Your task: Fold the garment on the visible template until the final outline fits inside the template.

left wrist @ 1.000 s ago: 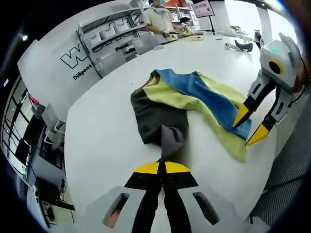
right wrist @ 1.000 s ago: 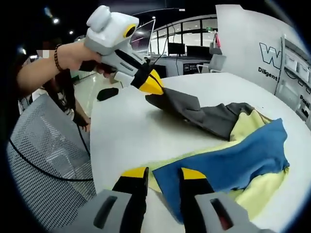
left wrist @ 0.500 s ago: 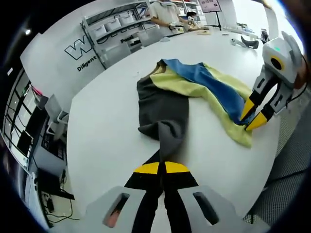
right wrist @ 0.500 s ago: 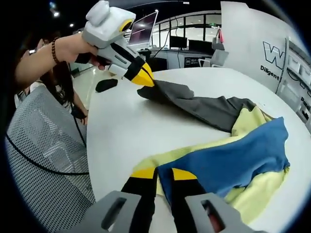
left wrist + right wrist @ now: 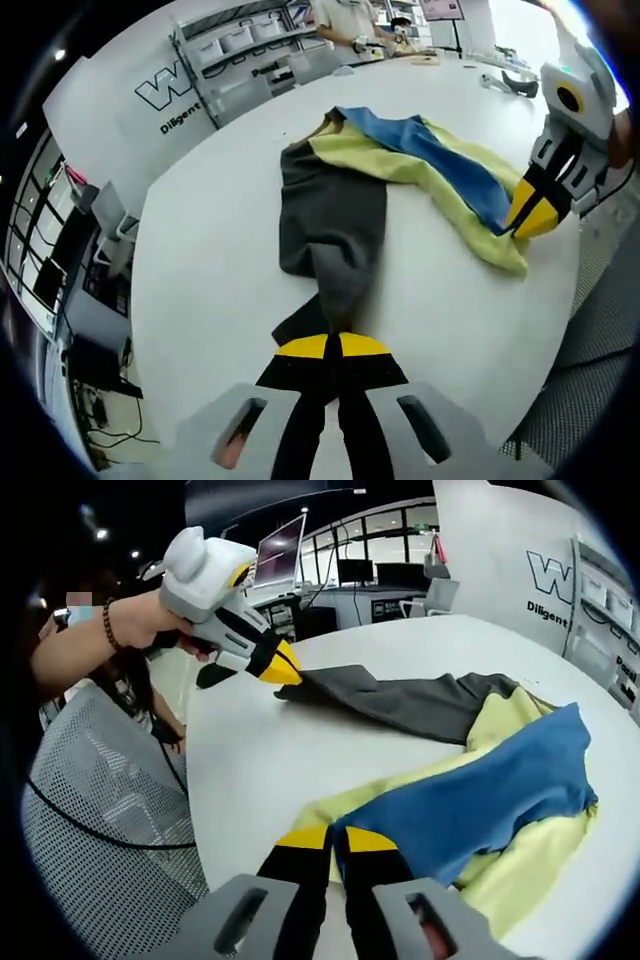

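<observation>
A garment (image 5: 390, 180) in grey, pale yellow and blue lies stretched across the white round table (image 5: 210, 260). My left gripper (image 5: 331, 347) is shut on the grey sleeve end (image 5: 330, 290); in the right gripper view it (image 5: 278, 667) is held by a hand with a bead bracelet. My right gripper (image 5: 333, 837) is shut on the blue and yellow corner (image 5: 400, 830) of the garment (image 5: 480, 780); seen from the left gripper view it (image 5: 535, 212) pinches that corner at the table's right edge. No template outline can be made out.
A grey mesh chair (image 5: 90, 820) stands close to the table edge. White shelving (image 5: 250, 60) and a wall with lettering lie beyond the far side. People work at a bench (image 5: 370, 25) in the background. A dark object (image 5: 505, 85) lies on the far table.
My right gripper has shut on the blue and yellow corner. Both grippers pulled apart, and the garment now lies flatter and more stretched out.
</observation>
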A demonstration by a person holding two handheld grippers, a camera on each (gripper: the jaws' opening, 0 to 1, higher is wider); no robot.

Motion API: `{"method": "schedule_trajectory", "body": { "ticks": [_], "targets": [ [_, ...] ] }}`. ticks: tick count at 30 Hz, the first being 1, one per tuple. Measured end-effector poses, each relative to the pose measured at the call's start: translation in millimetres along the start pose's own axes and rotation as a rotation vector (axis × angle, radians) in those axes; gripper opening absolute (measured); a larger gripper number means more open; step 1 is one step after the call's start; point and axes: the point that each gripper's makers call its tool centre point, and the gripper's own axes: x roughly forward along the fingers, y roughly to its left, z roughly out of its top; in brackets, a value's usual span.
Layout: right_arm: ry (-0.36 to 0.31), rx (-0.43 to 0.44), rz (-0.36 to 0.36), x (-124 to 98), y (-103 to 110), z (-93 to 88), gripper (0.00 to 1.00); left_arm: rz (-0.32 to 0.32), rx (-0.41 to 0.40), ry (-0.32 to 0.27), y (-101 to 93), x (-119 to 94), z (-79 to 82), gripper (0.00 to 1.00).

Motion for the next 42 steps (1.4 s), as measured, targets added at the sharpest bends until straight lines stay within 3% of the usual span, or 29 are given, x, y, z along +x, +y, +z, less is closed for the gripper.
{"method": "schedule_trajectory", "body": {
  "ticks": [14, 16, 32, 42],
  "targets": [
    [-0.011, 0.077, 0.012, -5.7, -1.7, -2.1, 0.00, -0.001, 0.000, -0.005, 0.6, 0.1, 1.2, 0.01],
    [-0.039, 0.099, 0.027, -8.4, -0.5, 2.1, 0.00, 0.000, -0.001, -0.004, 0.5, 0.1, 1.0, 0.01],
    [-0.035, 0.145, 0.045, -9.4, -3.4, -2.2, 0.00, -0.002, 0.004, -0.007, 0.1, 0.2, 2.8, 0.01],
    [-0.027, 0.218, 0.057, -8.8, -5.3, -6.9, 0.00, -0.001, 0.002, -0.009, 1.1, 0.0, 4.0, 0.01]
  ]
}}
